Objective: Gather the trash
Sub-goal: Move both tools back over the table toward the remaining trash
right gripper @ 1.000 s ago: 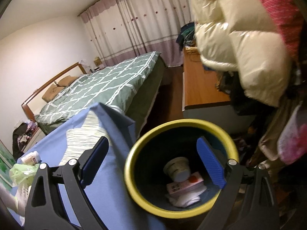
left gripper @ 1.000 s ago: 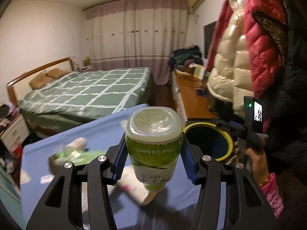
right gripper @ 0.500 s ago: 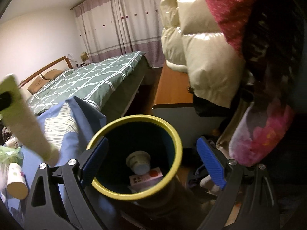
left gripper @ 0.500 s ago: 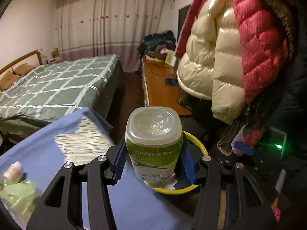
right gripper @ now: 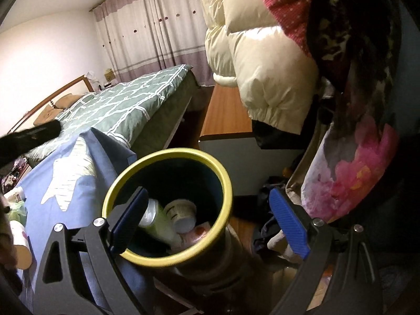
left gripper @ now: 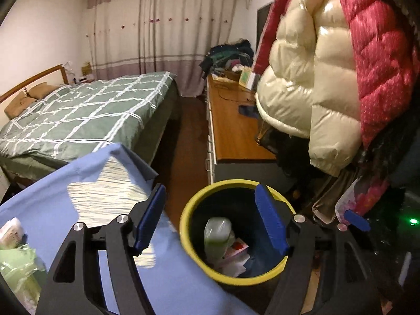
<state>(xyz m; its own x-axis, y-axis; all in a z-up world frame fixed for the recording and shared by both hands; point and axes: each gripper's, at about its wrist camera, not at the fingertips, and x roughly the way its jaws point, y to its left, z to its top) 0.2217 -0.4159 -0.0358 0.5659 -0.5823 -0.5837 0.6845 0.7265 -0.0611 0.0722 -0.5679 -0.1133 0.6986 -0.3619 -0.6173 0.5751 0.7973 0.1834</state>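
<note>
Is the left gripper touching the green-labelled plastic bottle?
Apart. The left wrist view shows the left gripper with jaws just opened and empty; the green-labelled plastic bottle lies below inside the yellow-rimmed bin.

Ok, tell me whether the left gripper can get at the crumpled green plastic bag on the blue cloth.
Probably yes: the left gripper is open and empty, and the crumpled green plastic bag lies uncovered on the blue cloth beside it.
</note>
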